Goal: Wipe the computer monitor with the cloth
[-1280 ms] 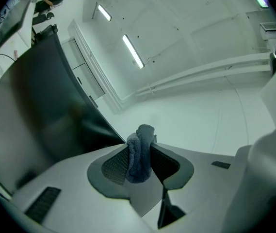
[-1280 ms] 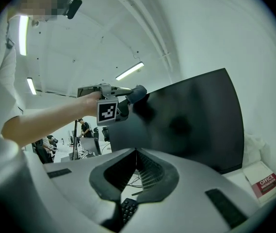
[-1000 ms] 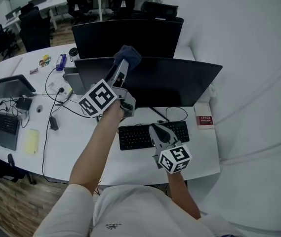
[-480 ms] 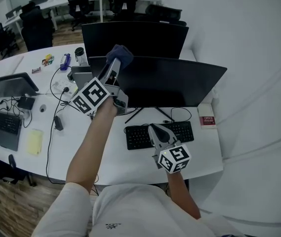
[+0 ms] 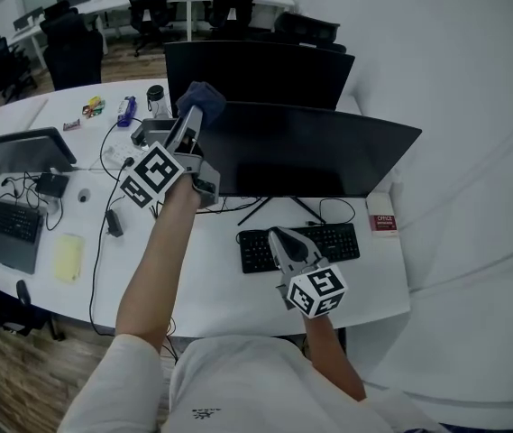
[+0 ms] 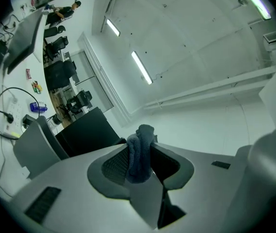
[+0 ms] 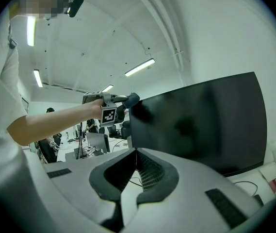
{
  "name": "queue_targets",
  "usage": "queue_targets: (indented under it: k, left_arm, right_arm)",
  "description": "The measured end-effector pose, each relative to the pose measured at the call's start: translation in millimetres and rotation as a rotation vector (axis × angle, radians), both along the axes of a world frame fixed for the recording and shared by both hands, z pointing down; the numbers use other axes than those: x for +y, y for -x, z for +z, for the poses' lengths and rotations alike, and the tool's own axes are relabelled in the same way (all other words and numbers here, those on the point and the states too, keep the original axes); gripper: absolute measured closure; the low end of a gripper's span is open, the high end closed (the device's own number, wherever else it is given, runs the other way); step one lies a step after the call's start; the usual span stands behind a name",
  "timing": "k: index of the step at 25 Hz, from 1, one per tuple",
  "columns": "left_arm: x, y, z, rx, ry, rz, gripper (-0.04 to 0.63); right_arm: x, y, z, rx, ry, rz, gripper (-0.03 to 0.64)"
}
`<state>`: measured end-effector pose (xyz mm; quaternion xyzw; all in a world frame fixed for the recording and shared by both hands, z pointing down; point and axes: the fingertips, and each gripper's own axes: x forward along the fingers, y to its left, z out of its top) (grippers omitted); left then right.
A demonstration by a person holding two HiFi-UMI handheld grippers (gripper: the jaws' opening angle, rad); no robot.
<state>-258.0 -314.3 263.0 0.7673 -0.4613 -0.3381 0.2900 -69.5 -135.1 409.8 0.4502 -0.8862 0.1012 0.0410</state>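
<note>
Left claw (image 6: 140, 147) clamped on dark blue cloth (image 6: 138, 154) — the bunched wad pokes past the tips, held at the top left corner of the front monitor (image 5: 310, 152); contact not certain. Right claw (image 7: 134, 154) — jaws together, nothing between them, low above the keyboard (image 5: 301, 244) on the white tabletop (image 5: 211, 282). A second monitor (image 5: 256, 70) stands behind.

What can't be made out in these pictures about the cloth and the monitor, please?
- Whether cloth touches monitor: head view, the left gripper covers that corner; right gripper view, too small.
- Smears on the monitor: too dark in every view.
- Print on the box: head view, too small.
</note>
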Motion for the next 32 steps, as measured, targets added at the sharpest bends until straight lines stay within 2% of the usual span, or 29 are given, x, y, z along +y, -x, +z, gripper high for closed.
queue_targets:
  k: [9,15,17,19,21,27,32]
  left_arm:
    - [6.0,52.8,4.8,0.035,-0.001,-0.075,0.463]
    - [6.4,82.4,17.4,0.040,0.006,-0.112,0.463]
    - [5.7,90.8,22.9,0.020,0.007,-0.126,0.463]
    - [5.2,94.8,25.4,-0.046,0.004,-0.148,0.463]
    - [4.1,94.0,25.5,-0.154,-0.003,-0.179,0.463]
    - [5.2,64.6,3.6,-0.625,-0.089,-0.291,0.463]
    - [5.4,44.2,5.3,-0.847,-0.130,-0.341,0.463]
  right_arm:
    - [4.1,18.1,4.0,0.018,0.009,-0.026,0.597]
    - [5.7,23.7,6.5,0.030,0.016,-0.037,0.597]
    - [6.4,25.5,7.5,0.032,0.018,-0.037,0.597]
    - [7.6,27.1,8.7,0.035,0.022,-0.038,0.597]
    - [8.5,28.3,10.5,0.038,0.026,-0.041,0.597]
    - [10.4,30.0,13.8,0.045,0.037,-0.040,0.597]
    - [11.7,23.8,17.7,0.049,0.048,-0.024,0.597]
